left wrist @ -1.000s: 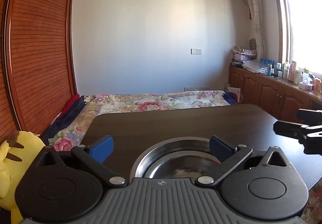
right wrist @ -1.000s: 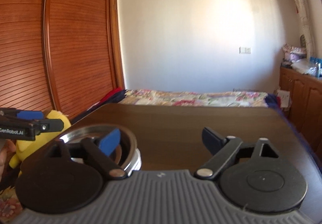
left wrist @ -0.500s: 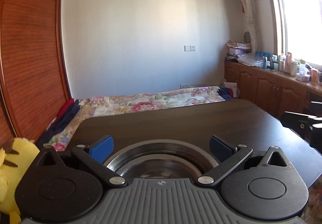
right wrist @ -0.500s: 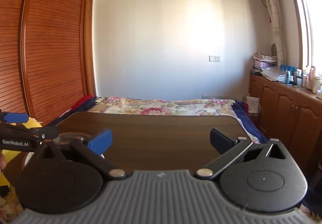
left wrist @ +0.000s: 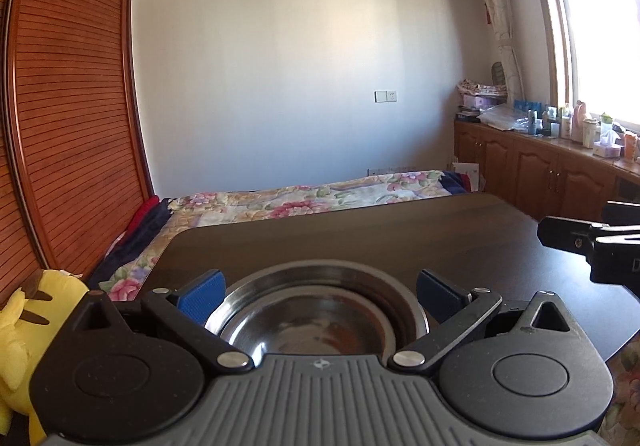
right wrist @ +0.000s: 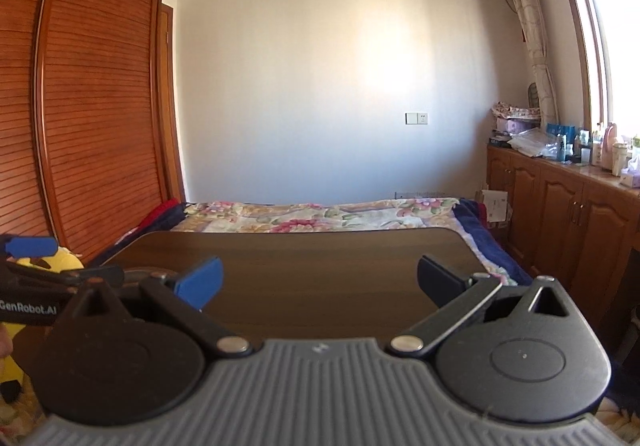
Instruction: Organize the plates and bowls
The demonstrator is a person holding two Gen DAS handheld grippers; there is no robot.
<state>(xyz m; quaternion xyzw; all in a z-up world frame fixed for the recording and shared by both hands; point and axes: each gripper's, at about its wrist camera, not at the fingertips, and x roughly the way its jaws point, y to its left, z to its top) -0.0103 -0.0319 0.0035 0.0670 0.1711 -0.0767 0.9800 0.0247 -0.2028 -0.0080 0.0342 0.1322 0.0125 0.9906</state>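
On the near edge of the dark bench [left wrist: 360, 238], between the spread fingers of the left tool [left wrist: 320, 296], sits a steel bowl stack [left wrist: 316, 310], apparently nested. Beside it, the right tool [right wrist: 320, 282] is spread, empty. Little seems left.

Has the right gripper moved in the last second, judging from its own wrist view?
Yes. The right gripper has swung right: the steel bowl, once between its fingers, is now nearly out of view.

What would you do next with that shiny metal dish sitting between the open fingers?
Probably ease the left gripper down and close it on the rim of the metal bowl: its jaws stand open on either side, gripping nothing, while the right gripper hovers over the bare table.
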